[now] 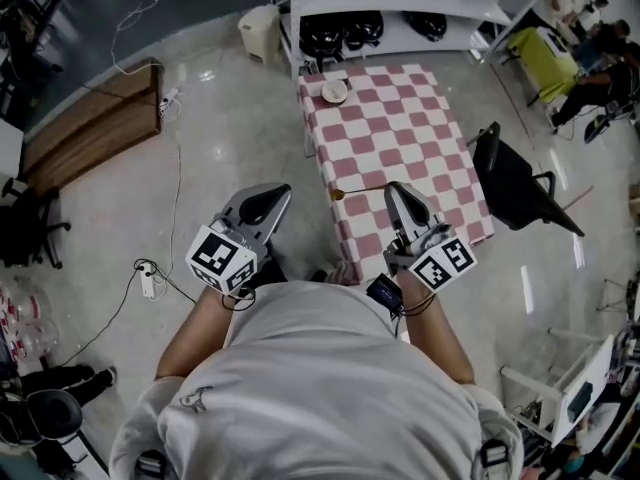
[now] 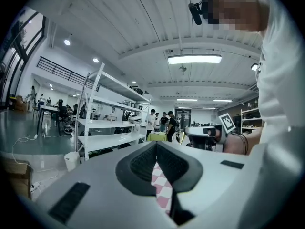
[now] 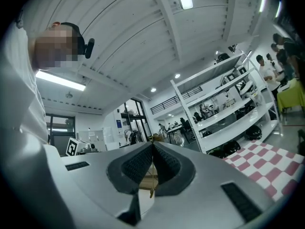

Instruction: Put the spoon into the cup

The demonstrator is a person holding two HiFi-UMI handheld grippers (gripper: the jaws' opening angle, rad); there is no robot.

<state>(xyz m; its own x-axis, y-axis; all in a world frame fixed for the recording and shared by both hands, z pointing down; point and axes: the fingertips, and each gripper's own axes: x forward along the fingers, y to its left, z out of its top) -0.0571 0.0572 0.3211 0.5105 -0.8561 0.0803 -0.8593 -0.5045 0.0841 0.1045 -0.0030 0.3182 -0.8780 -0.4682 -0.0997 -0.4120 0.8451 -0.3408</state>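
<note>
A small white cup [image 1: 334,91] stands at the far left corner of the pink-and-white checked table [image 1: 420,138]. My right gripper [image 1: 393,191] hovers over the table's near edge, shut on a thin golden spoon [image 1: 358,192]. The spoon sticks out to the left, bowl end beyond the table edge. In the right gripper view the spoon [image 3: 152,182] shows as a thin line pinched between the closed jaws of my right gripper [image 3: 153,149]. My left gripper [image 1: 270,198] is shut and holds nothing, left of the table over the floor. In its own view, my left gripper [image 2: 156,147] shows only checked cloth behind its jaws.
A black chair [image 1: 515,183] stands at the table's right side. White shelving [image 1: 400,8] runs behind the table, with a white bin [image 1: 259,32] beside it. Cables and a power strip [image 1: 149,281] lie on the floor to the left. People sit at the far right.
</note>
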